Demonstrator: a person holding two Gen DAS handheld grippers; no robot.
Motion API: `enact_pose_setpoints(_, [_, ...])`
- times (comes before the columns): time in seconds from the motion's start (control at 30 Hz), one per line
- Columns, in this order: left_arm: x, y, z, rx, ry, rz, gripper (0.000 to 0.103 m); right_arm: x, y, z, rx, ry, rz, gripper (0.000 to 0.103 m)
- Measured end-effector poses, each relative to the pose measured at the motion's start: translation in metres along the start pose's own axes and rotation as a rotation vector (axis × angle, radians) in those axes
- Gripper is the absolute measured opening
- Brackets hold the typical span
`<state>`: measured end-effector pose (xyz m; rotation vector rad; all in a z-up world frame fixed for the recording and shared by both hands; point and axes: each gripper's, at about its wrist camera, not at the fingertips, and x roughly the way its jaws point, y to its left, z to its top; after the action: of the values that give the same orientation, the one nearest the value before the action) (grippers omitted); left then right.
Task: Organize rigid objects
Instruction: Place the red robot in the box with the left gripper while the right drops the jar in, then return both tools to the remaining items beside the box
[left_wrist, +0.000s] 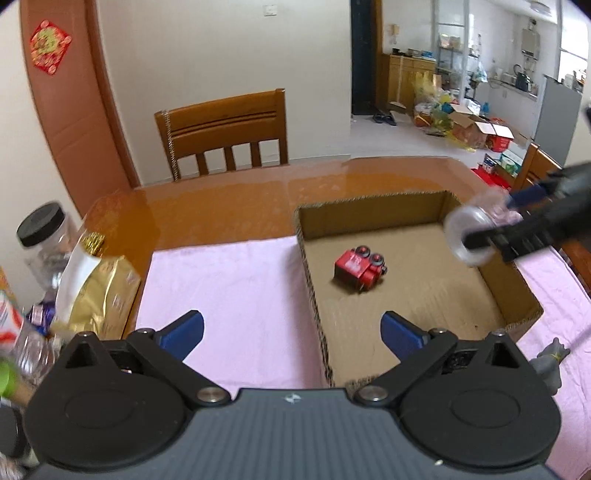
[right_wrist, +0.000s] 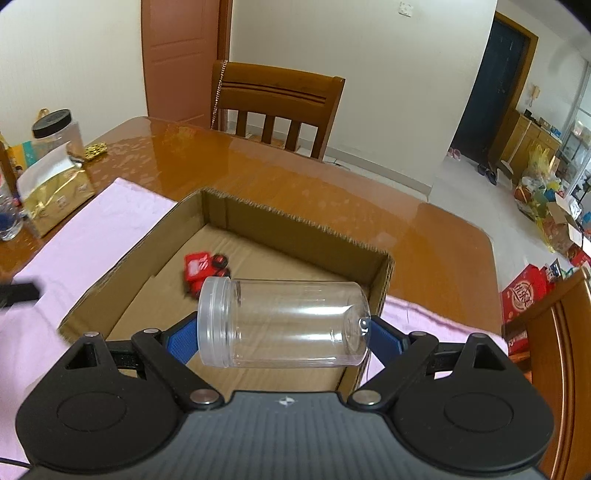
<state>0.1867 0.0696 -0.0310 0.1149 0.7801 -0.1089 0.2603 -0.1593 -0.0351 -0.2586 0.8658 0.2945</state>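
I have the right gripper (right_wrist: 282, 334) pinching a clear cylindrical plastic jar (right_wrist: 284, 323) held sideways, blue-padded fingers (right_wrist: 183, 338) bearing on its two ends, mouth end left, domed base right. It hangs over the near edge of the shallow open corrugated cardboard box (right_wrist: 306, 230), not touching the floor as far as I can tell. So I read the step in hand as: carry the jar in and set it down. Next move, my call: lower until the wall rests on the cardboard, then spread the fingers slowly. Smooth, hard, round, so it will likely roll once free; I'd park it along a box wall or clear of the toy. The left gripper (left_wrist: 291, 330) is spread wide and holding nothing, hovering over the box's near-left wall, one finger above the pale pink cloth (left_wrist: 229, 295), the other above the box floor. Further in, the small red boxy toy vehicle with black wheels (left_wrist: 357, 269) sits on the box floor, tipped so its wheels face up and back. From the left view the jar shows at the box's right wall, blurred. The cloth is soft and slightly wrinkled; the box has raw fluted edges. Beyond lies the glossy brown wooden table (right_wrist: 258, 177), with a crinkled gold foil bag (left_wrist: 99, 299) and a clear jar with a black lid (left_wrist: 46, 236) off to the left, and a wooden slat-back chair (right_wrist: 277, 107) at the far edge.
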Motion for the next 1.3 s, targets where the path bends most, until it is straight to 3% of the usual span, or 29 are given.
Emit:
enact_pose_setpoints(0.17, [-0.006, -0.002, -0.013, -0.017, 0.008, 0.018, 0.101, 0.019, -0.006, 0.02, 0.019, -0.025, -0.013, 0.103])
enact_pose_setpoints(0.37, [-0.009, -0.006, -0.019, -0.023, 0.017, 0.017, 0.101, 0.019, -0.004, 0.024, 0.013, -0.013, -0.019, 0.103])
enact_pose_setpoints(0.93, [-0.03, -0.017, -0.03, -0.004, -0.003, -0.001, 0.101, -0.03, 0.017, -0.014, 0.014, -0.005, -0.051, 0.103])
enact_pose_setpoints(1.3, [-0.032, -0.019, -0.04, -0.005, -0.004, -0.004, 0.101, -0.055, 0.034, -0.054, 0.094, 0.029, -0.054, 0.103])
